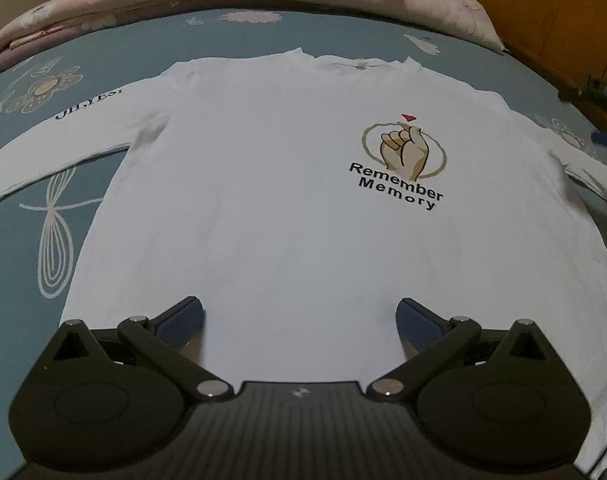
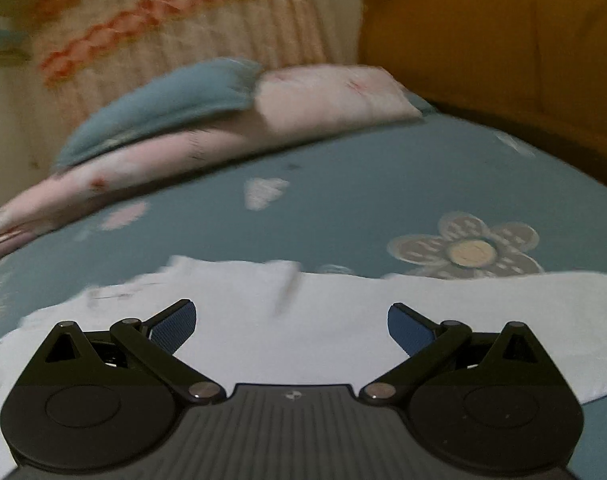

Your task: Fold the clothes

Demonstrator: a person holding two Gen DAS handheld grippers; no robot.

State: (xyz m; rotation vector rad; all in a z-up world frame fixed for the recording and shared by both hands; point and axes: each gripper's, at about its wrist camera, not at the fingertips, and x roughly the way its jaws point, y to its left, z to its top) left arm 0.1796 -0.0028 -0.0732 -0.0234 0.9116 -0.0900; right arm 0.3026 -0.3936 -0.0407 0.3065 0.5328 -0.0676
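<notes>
White long-sleeved cotton shirt (image 1: 263, 184) lies spread flat, print up, sleeves out on the blue flowered bedsheet (image 1: 31, 260), left gripper (image 1: 299, 320) and right gripper (image 2: 291, 326) both spread empty over it, likely poised for pinching.

Left black two-finger gripper (image 1: 301, 316) fills the bottom of its view, its jaws spread wide, blue ribbed pads (image 1: 183, 320) pointing toward 12 o'clock and angled out to 11 and 1 o'clock. Right black two-finger gripper (image 2: 292, 322) matches it: jaws wide apart, blue pads (image 2: 409, 330) at 11 and 1 o'clock, nothing between them.
</notes>
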